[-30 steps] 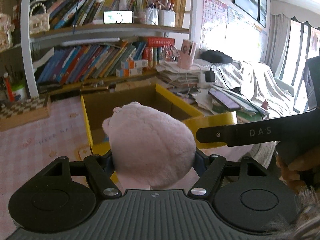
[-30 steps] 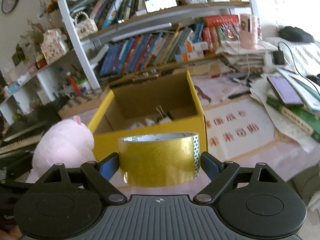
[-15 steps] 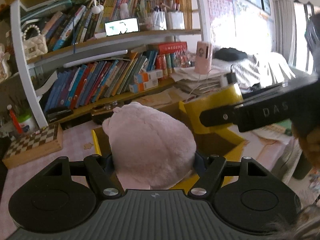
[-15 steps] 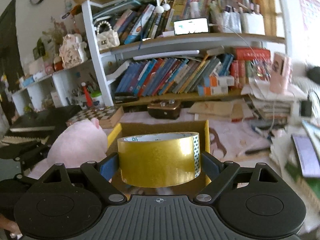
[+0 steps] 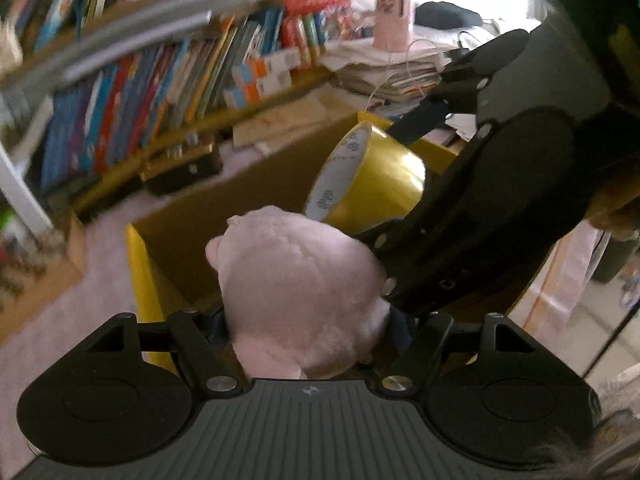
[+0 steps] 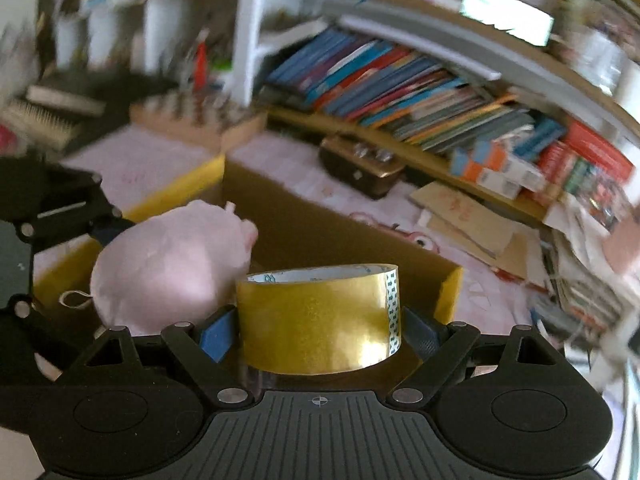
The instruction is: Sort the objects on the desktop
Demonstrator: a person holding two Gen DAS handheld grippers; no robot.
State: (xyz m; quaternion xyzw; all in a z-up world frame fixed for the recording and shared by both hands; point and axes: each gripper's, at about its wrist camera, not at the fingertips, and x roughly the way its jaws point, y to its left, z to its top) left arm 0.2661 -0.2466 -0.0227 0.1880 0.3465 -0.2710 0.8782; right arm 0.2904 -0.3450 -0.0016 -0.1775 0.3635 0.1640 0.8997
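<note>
Plush (image 5: 296,280) clamped in left gripper (image 5: 308,320), tape (image 6: 320,320) clamped in right gripper (image 6: 320,332); both hang over the open yellow box (image 5: 138,264), touching or nearly so. Neither dropped yet, so release is left. Box inside is dark, contents can't tell. Bookshelf (image 6: 400,92) behind.

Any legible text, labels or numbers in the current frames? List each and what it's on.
None reads as text.
Tape roll inner liner: small repeating printed marks, illegible.
Book spines on the shelf: blurred.
Pink tablecloth print: too faint.
Pink cup: a dark emblem, no words.
</note>
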